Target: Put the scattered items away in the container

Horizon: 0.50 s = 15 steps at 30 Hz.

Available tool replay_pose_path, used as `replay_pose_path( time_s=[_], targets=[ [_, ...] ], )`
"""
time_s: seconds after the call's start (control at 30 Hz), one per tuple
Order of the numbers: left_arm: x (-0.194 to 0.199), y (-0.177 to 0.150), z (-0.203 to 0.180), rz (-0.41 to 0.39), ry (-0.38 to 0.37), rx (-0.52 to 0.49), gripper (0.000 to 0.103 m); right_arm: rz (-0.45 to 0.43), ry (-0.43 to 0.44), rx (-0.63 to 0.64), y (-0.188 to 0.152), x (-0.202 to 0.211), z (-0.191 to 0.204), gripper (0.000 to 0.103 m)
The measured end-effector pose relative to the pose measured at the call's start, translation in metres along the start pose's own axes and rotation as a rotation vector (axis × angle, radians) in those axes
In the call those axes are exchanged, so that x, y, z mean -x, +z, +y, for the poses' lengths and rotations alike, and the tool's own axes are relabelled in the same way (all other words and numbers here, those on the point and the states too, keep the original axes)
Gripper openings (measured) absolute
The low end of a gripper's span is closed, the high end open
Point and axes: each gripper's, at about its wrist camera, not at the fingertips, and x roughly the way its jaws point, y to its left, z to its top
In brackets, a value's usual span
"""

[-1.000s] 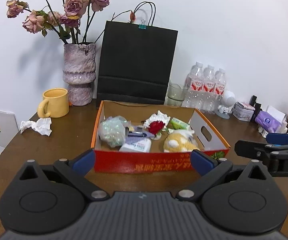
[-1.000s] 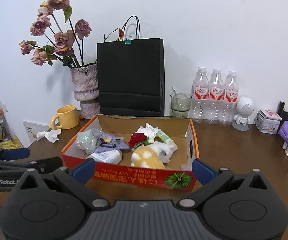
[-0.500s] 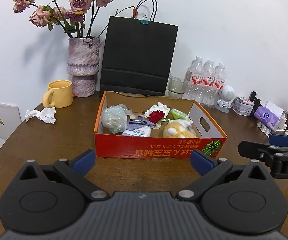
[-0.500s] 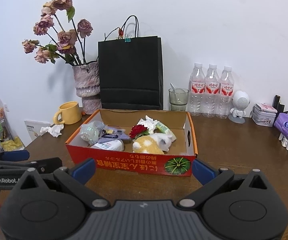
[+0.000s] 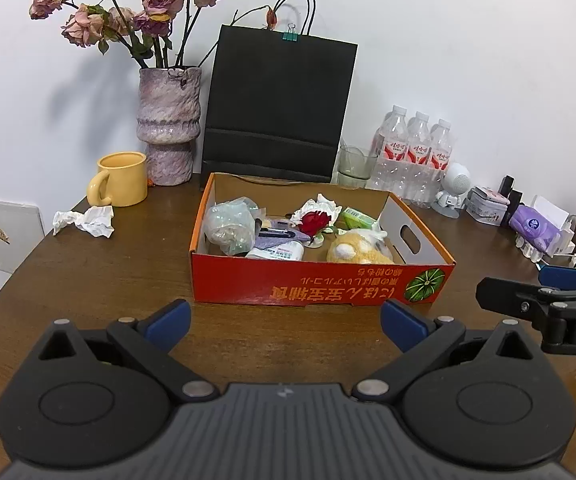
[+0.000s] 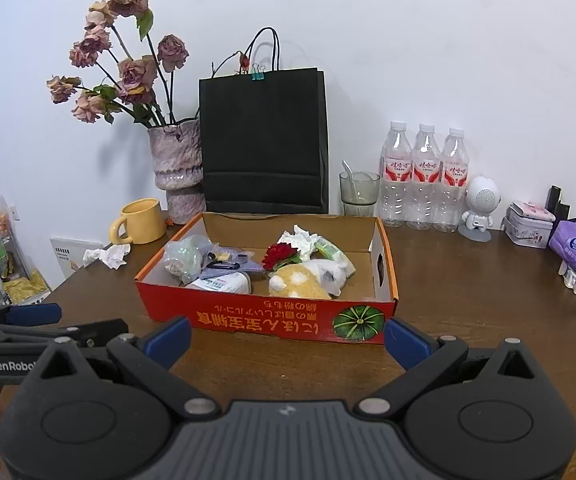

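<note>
Both hand-held grippers, left (image 5: 284, 322) and right (image 6: 286, 338), gape empty. Ahead sits the orange box (image 6: 272, 318), holding a plush toy (image 6: 307, 280) and red rose (image 6: 280, 254). "GenRobo" reads on the left one's side.

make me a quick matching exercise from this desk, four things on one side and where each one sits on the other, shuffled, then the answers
Things:
1. crumpled tissue
2. plush toy
3. yellow mug
4. water bottles

Places:
A. inside the orange cardboard box, near its front wall
B. at the back wall, right of the glass cup
C. on the bare table, left of the box
D. beside the vase, on its left

Pairs: 1-C, 2-A, 3-D, 4-B
</note>
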Motion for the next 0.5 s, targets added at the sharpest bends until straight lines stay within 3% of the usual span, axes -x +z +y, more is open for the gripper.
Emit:
replay_pose_path(
  time_s=[0.5],
  targets=[
    [0.0036,-0.0025,-0.0016,0.001,0.003,-0.003,0.103,0.007,-0.003,-0.003,-0.0047,0.0016,0.0009,0.103]
  ],
)
